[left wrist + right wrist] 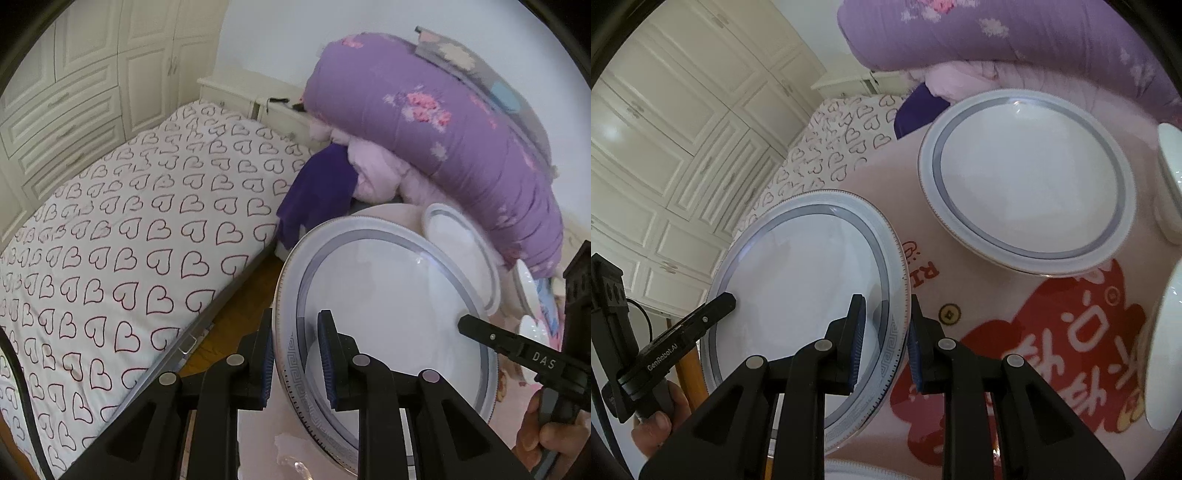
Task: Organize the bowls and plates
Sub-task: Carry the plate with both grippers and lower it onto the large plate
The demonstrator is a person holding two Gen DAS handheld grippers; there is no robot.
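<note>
The large plate (809, 280) is tilted, with its near-left part past the left edge of the bench (1015, 314). The left gripper (295, 354) clamps its left rim, one of the jaws above and one below; the right gripper (884, 343) clamps its right rim the same way. Farther and to the right, a smaller plate (1027, 177) rests on the bench, apart from the large one. Two bowls (1171, 184) sit at the bench's right edge. Behind the bench lies a rolled quilt (1015, 33) on folded bedding (373, 177). Left of the bench is a bed (129, 229), and beyond the bed a wardrobe (665, 129) and a nightstand (236, 92).
</note>
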